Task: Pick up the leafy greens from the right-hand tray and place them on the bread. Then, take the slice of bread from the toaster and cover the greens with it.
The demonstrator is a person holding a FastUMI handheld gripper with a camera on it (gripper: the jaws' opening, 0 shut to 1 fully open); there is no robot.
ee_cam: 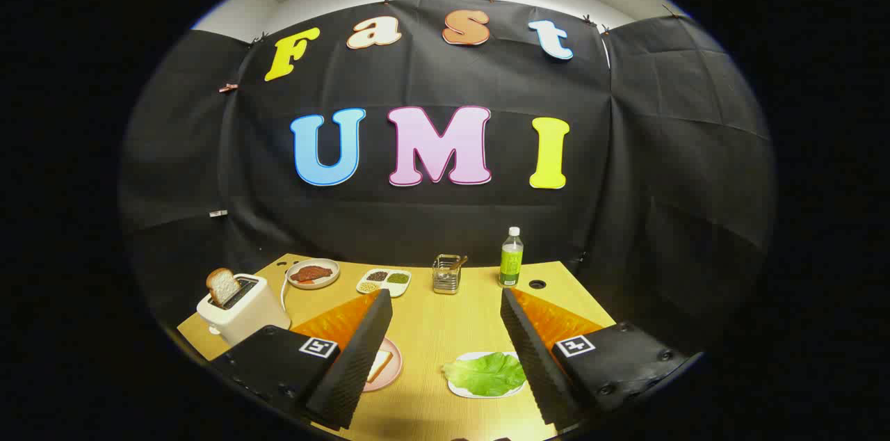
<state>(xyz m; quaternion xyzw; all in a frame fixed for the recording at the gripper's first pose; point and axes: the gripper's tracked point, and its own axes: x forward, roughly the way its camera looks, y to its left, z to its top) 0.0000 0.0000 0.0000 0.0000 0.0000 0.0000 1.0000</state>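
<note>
1. The gripper [445,330] hangs above the tabletop [424,330] with its fingers spread wide and nothing between them.
2. Just inside the right finger [532,357], the greens [485,373] lie flat on a white tray [487,394]; the finger hides the tray's right edge.
3. By the left finger [358,357], a pink plate [391,366] carries a slice of bread [379,364]; the finger covers most of both.
4. The greens and the plate sit well apart, with bare tabletop between them.
5. Beyond the left finger and further left stands a white toaster [243,309] with a second slice of bread [222,286] sticking upright out of its slot.
6. Past the toaster, a round plate [313,273] holds a reddish-brown piece of food.
7. Just right of that plate is a white divided dish [384,281] with small heaps in its compartments.
8. Straight ahead, between the fingers and far off, stands a wire holder [446,274] with something in it.
9. Beyond the right finger, a green bottle [511,258] with a white cap stands upright near the far edge of the tabletop.
</note>
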